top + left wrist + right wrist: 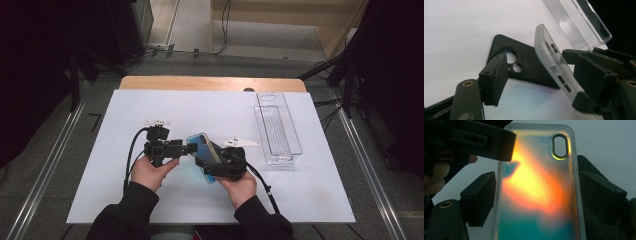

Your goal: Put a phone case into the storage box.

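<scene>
white table cover point(150, 195) on a wooden table, the person's forearms entering from the near edge in dark sleeves.

right gripper point(216, 162): held in the person's right hand point(241, 187), near the centre of the table, slightly toward the near side. its jaws stand one on each long edge of a translucent phone case point(204, 150). in the right gripper view the case point(536, 185) sits between the two black jaws, its back lit orange to teal, the oval camera cut-out at the far end. the right jaw is against the case edge; the left jaw looks just off the edge, so i cannot tell whether the grip is fully clamped. the case is tilted up off the table, not lying flat.

left gripper point(189, 148): held in the left hand point(150, 172), just left of the case, pointing right at it. in the left gripper view the jaws are spread apart, one low at left, the other low at right, with the frosted edge of the case point(554, 67) between them. one jaw tip lies over the case's upper left corner in the right gripper view; contact cannot be confirmed.

black phone case point(524, 65): lies flat on the table under and beyond the translucent one, camera holes facing up.

clear plastic tray point(277, 127): right of centre, toward the far side, well apart from both grippers, long axis running near to far.
</scene>
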`<state>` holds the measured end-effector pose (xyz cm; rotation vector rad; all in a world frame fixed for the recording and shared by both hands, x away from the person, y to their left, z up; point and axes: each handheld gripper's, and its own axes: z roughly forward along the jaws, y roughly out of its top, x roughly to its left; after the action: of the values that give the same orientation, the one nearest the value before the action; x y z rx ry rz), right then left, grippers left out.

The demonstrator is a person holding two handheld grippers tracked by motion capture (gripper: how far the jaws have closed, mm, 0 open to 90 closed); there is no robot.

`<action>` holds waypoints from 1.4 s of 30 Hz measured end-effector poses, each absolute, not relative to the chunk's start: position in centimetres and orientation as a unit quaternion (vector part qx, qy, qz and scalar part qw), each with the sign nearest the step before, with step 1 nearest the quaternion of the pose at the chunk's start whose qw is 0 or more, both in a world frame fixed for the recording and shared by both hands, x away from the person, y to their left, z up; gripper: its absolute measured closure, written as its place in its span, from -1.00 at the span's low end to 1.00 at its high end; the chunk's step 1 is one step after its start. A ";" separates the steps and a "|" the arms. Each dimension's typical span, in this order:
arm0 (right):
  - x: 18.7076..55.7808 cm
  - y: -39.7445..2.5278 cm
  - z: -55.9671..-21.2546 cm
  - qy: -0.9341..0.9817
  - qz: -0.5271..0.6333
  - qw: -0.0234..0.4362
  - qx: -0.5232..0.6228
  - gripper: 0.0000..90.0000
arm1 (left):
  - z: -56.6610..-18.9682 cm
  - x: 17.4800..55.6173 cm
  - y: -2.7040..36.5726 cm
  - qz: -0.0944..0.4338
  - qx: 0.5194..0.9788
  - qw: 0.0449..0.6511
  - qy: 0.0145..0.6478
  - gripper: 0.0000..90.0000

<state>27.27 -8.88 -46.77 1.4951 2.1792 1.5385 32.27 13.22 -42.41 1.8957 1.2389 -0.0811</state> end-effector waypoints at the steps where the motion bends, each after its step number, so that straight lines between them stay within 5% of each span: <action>1: 27.3 -8.7 -46.8 0.710 0.505 0.036 0.490 -0.66 | -42.5 32.3 13.1 -0.033 0.757 0.424 0.496 -0.36; 6: 27.2 -8.3 -46.8 0.695 0.519 0.020 0.497 -0.66 | -42.7 32.8 13.0 -0.038 0.749 0.421 0.510 -0.30; 13: 26.7 -7.9 -46.6 0.685 0.533 0.029 0.496 -0.67 | -42.6 33.0 13.0 -0.057 0.725 0.434 0.532 0.08; 21: 26.5 -7.4 -46.9 0.684 0.538 0.045 0.491 -0.67 | -42.3 33.0 13.3 -0.075 0.697 0.457 0.548 0.77; 42: 26.6 -7.3 -46.5 0.712 0.535 0.086 0.446 -0.76 | -42.0 33.0 13.7 -0.125 0.673 0.478 0.551 0.90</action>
<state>26.61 -7.27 -46.54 1.3306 2.1228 1.5940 32.98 13.71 -41.99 1.6425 1.3446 -0.3042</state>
